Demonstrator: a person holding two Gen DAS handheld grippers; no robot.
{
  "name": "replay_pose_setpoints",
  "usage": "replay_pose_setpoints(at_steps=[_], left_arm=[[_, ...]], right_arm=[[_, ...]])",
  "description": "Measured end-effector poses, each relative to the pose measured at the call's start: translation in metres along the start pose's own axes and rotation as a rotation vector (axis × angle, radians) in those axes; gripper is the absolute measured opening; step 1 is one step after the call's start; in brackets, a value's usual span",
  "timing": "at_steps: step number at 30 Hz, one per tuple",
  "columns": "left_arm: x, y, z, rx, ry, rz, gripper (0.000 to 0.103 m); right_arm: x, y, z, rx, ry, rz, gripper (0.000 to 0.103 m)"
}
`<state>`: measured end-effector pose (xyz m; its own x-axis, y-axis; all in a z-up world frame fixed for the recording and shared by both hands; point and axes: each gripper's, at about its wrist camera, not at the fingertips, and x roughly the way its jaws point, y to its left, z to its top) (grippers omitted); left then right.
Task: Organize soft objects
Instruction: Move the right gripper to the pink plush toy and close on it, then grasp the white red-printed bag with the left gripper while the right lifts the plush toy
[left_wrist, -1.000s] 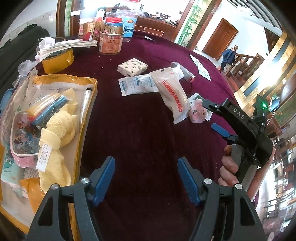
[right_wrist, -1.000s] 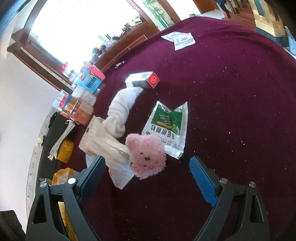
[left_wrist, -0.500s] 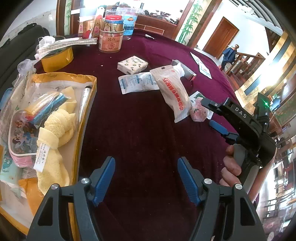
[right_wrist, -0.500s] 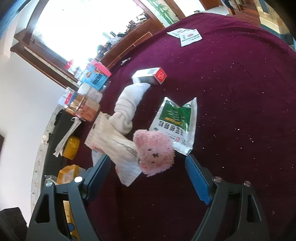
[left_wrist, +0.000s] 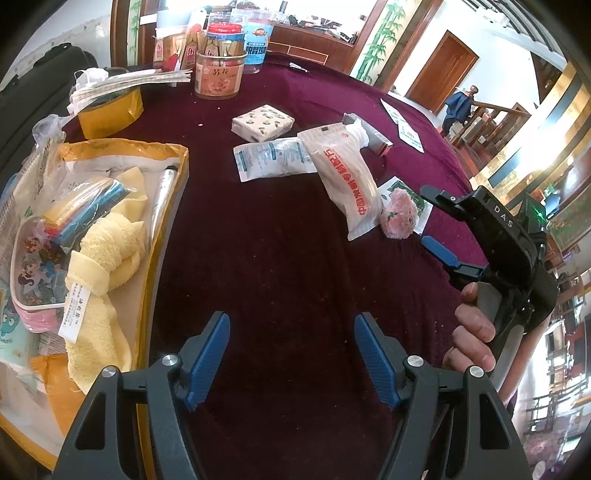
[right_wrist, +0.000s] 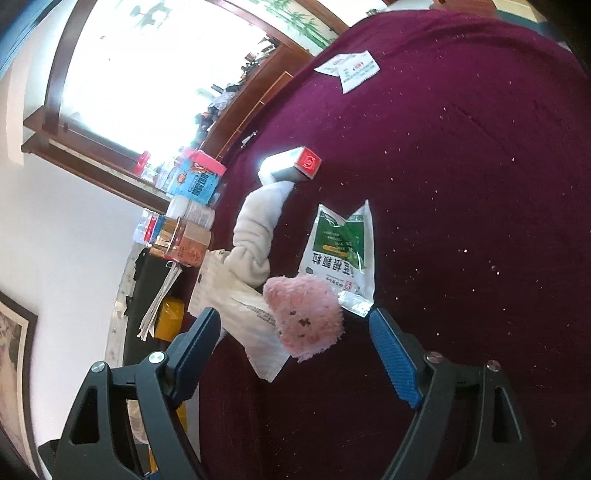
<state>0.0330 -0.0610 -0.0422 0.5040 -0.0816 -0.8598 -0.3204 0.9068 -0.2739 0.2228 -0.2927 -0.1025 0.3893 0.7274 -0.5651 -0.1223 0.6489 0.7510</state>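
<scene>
Right tongs (right_wrist: 295, 350) have closed in since the earlier frame, gaping wide around pink plush (right_wrist: 304, 317) on counter (right_wrist: 461, 184); closing may snag white packet (right_wrist: 255, 325) touching it; left tongs (left_wrist: 291, 354) wide, empty.

A lived-in home dining room is showing itself around the round table (left_wrist: 280, 266) draped in maroon velvet, with snack jars (left_wrist: 219, 75) standing at its far edge, a wooden sideboard (left_wrist: 306, 35) running behind it, and a staircase (left_wrist: 491, 114) rising beyond its right side.
</scene>
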Motion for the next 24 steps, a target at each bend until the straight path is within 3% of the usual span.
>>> replay_pose_setpoints(at_steps=[3, 8, 9, 11, 15, 24], left_arm=[[-0.003, 0.000, 0.001, -0.002, -0.003, -0.006, 0.074], [-0.005, 0.001, -0.001, -0.009, -0.010, -0.009, 0.074], [-0.005, 0.001, -0.002, -0.009, -0.009, -0.011, 0.074], [-0.004, -0.001, -0.004, -0.004, -0.005, -0.007, 0.074], [-0.003, -0.003, -0.005, -0.003, 0.001, -0.003, 0.074], [0.014, -0.007, 0.002, -0.015, 0.028, 0.009, 0.074]], right_arm=[[0.008, 0.007, -0.002, -0.030, 0.027, -0.019, 0.083], [0.020, 0.027, -0.007, -0.149, 0.023, -0.141, 0.081], [0.021, 0.029, -0.008, -0.167, 0.019, -0.166, 0.078], [0.021, 0.030, -0.009, -0.190, 0.009, -0.218, 0.060], [0.020, 0.021, -0.007, -0.169, 0.017, -0.224, 0.036], [0.014, 0.024, -0.009, -0.178, 0.009, -0.197, 0.026]])
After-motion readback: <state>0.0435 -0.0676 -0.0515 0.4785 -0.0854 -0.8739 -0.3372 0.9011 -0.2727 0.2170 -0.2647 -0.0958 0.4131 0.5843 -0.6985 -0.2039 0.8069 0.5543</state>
